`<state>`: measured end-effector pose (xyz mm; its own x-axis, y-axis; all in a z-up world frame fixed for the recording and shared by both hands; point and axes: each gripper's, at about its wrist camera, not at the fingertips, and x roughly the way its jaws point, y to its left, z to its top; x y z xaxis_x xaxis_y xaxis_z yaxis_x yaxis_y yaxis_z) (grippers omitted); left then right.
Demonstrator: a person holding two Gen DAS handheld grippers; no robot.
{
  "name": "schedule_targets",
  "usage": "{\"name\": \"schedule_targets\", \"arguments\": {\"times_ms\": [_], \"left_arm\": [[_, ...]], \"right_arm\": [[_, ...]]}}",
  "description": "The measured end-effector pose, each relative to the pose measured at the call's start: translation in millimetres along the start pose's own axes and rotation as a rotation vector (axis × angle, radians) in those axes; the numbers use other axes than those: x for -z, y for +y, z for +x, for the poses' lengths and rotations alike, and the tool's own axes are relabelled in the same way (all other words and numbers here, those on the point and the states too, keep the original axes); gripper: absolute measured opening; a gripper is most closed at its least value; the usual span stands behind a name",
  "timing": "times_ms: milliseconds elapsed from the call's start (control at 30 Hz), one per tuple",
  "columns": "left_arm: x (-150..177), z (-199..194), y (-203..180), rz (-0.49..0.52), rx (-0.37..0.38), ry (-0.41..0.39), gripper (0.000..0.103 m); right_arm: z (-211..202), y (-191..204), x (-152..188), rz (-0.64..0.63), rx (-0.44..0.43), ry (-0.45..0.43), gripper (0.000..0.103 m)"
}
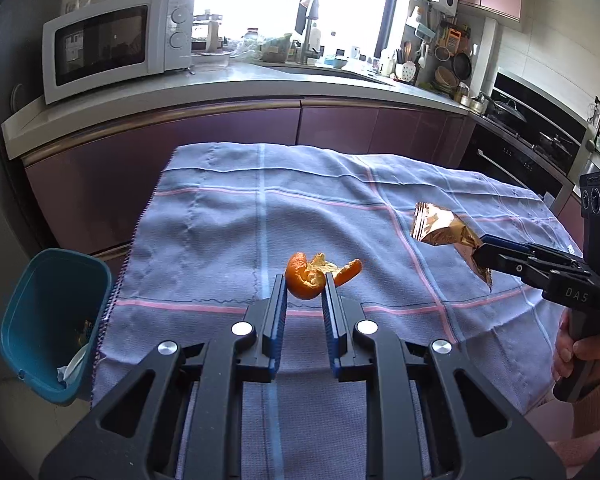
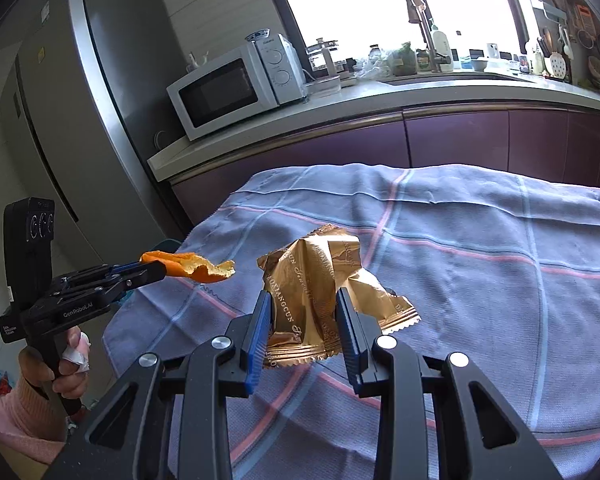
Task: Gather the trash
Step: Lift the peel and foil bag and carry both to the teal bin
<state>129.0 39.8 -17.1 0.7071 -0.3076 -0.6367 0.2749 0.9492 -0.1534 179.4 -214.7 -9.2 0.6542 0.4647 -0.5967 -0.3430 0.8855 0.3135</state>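
Note:
My left gripper (image 1: pixel 303 280) is shut on an orange peel (image 1: pixel 305 276), held above the checked cloth (image 1: pixel 220 216). In the right wrist view the same peel (image 2: pixel 192 266) sticks out of the left gripper (image 2: pixel 162 270) at the left. My right gripper (image 2: pixel 303 300) is shut on a crumpled gold snack wrapper (image 2: pixel 320 276), lifted off the cloth (image 2: pixel 480 248). In the left wrist view that wrapper (image 1: pixel 440 230) hangs from the right gripper (image 1: pixel 480 254) at the right. A teal bin (image 1: pixel 48 320) stands beside the table's left edge with some scraps inside.
Behind the table runs a counter (image 1: pixel 228 84) with purple cabinet fronts, a white microwave (image 1: pixel 116 44) and a sink under the window. A tall grey fridge (image 2: pixel 72 120) stands at the left. A hob with pans (image 1: pixel 540 128) lies at the right. Hands in pink sleeves hold both handles.

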Motion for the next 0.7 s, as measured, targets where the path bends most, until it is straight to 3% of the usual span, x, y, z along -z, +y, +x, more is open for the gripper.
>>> {"name": "schedule_targets", "arguments": {"times_ms": [700], "left_arm": [[18.6, -71.9, 87.8, -0.143, -0.138, -0.089, 0.018]], "right_arm": [[49.7, 94.7, -15.6, -0.148, -0.168, 0.063, 0.031]]}}
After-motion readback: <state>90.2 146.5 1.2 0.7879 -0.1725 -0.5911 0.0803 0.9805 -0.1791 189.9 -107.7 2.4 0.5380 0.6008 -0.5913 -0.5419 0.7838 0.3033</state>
